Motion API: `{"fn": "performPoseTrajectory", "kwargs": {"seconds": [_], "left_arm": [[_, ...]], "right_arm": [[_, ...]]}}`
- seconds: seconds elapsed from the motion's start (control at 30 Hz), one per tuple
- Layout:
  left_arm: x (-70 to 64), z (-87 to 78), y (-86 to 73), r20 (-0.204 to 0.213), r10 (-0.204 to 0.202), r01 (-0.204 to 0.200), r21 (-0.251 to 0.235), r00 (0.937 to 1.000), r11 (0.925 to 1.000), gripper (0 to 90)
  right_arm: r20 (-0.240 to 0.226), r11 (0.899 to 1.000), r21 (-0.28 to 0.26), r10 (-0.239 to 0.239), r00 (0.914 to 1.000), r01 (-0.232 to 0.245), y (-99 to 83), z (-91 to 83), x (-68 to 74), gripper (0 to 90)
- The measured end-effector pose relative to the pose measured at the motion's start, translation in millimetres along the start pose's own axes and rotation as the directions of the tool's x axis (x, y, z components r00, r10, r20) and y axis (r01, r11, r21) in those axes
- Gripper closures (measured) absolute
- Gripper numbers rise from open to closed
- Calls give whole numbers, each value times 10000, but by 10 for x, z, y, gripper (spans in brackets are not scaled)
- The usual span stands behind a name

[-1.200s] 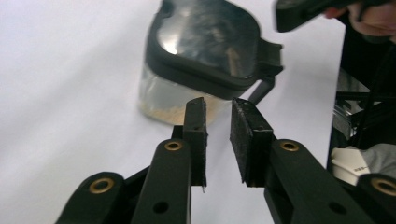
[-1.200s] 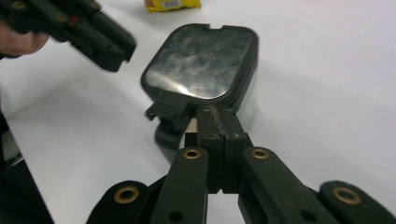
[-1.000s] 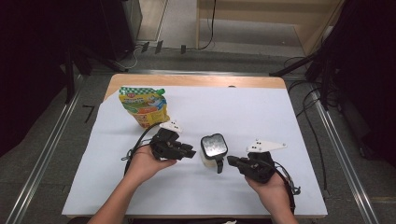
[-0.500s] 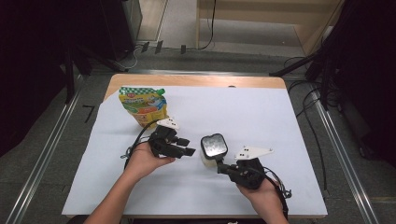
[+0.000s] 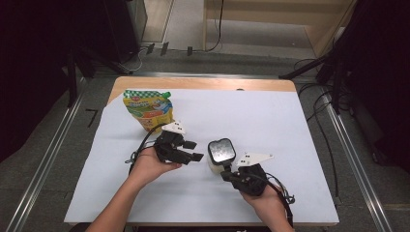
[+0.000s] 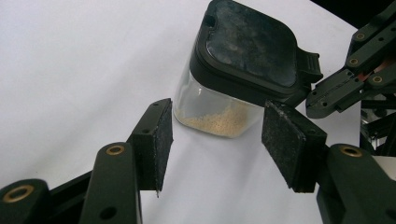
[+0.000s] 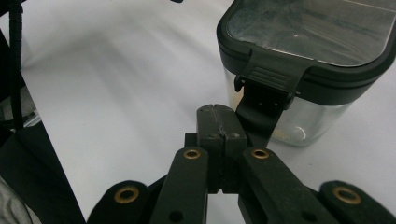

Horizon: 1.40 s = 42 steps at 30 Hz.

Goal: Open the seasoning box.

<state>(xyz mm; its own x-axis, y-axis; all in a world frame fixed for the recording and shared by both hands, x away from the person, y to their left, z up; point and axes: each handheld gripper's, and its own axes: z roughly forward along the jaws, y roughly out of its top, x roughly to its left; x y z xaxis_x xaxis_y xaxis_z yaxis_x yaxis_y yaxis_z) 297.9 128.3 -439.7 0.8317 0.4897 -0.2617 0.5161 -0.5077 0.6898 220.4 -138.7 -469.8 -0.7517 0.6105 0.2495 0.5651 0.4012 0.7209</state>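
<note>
While the right gripper (image 5: 227, 175) is closing in from a second ago, its fingers are now pressing shut right under the latch tab (image 7: 268, 77) of the lidded jar (image 5: 220, 153), mid-table; left gripper (image 6: 217, 140) is waiting open beside it; lid opening looks imminent.

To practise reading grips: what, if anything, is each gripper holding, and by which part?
The right gripper is shut, apparently on the latch tab of the jar. The left gripper is open beside the jar, holding nothing.
</note>
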Motion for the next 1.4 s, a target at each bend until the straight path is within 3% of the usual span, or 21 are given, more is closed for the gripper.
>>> {"fn": "performPoseTrajectory", "kwargs": {"seconds": [0.5, 1.4], "left_arm": [[-28, 28, -1, -62, 168, -167, 116, 9998, 9998, 429], [-108, 80, 17, 139, 472, -474, 159, 9988, 9987, 403]], "right_arm": [[94, 9999, 62, -119, 9999, 119, -9, -18, -37, 900], [804, 9957, -183, 918, 9925, -906, -62, -278, -428, 900]]}}
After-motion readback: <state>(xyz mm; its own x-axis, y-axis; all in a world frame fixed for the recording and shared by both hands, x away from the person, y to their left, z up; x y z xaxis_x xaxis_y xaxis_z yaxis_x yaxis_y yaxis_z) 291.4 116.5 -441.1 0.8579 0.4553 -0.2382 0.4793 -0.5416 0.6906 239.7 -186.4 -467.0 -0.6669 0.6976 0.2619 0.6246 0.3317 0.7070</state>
